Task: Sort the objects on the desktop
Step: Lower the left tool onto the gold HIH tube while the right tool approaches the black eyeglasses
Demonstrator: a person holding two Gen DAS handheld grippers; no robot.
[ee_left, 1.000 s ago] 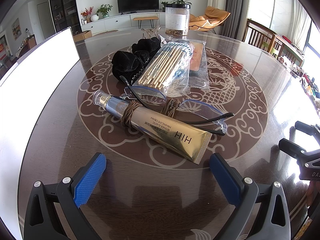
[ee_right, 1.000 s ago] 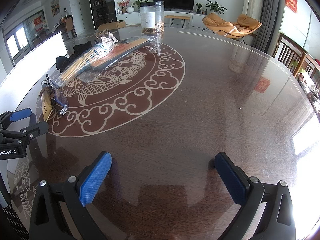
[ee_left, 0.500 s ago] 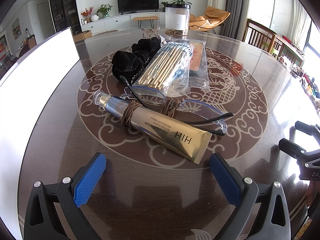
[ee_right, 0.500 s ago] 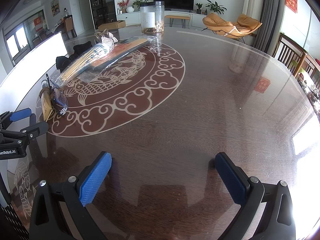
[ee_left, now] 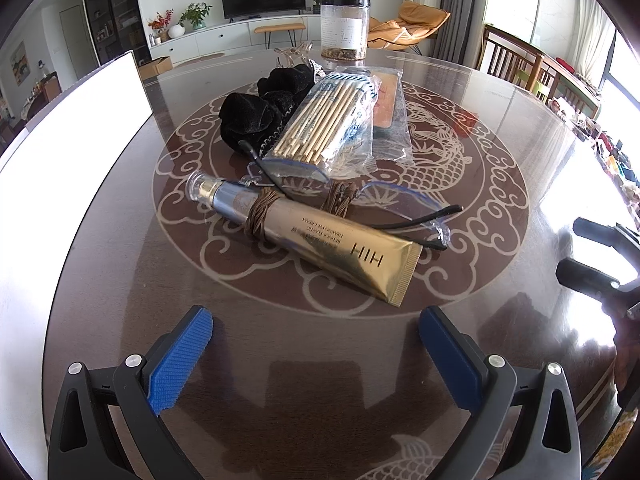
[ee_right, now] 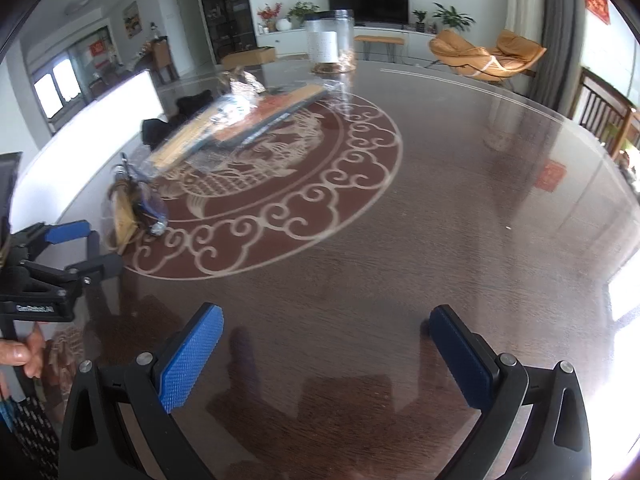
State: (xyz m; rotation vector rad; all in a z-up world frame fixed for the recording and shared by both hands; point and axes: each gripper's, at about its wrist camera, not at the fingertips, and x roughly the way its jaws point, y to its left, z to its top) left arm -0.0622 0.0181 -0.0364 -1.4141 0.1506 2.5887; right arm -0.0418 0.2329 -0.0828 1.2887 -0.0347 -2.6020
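Note:
A gold cosmetic tube point(ee_left: 320, 240) with a brown cord around it lies on the round table just ahead of my left gripper point(ee_left: 316, 344), which is open and empty. Clear safety glasses point(ee_left: 400, 204) lie behind the tube. Further back lie a bag of wooden sticks point(ee_left: 320, 128), a flat packet point(ee_left: 386, 108) and a black scrunchie point(ee_left: 260, 112). My right gripper point(ee_right: 326, 344) is open and empty over bare table to the right. The pile appears blurred in the right wrist view point(ee_right: 208, 140).
A clear jar point(ee_left: 345, 26) with a black lid stands at the table's far side. A white board point(ee_left: 60, 136) lies along the left edge. The right gripper shows at the right in the left wrist view point(ee_left: 600, 256). Chairs stand beyond the table on the right.
The right gripper has shifted, so its view is now blurred and the pile sits further right in it. The left gripper has not moved.

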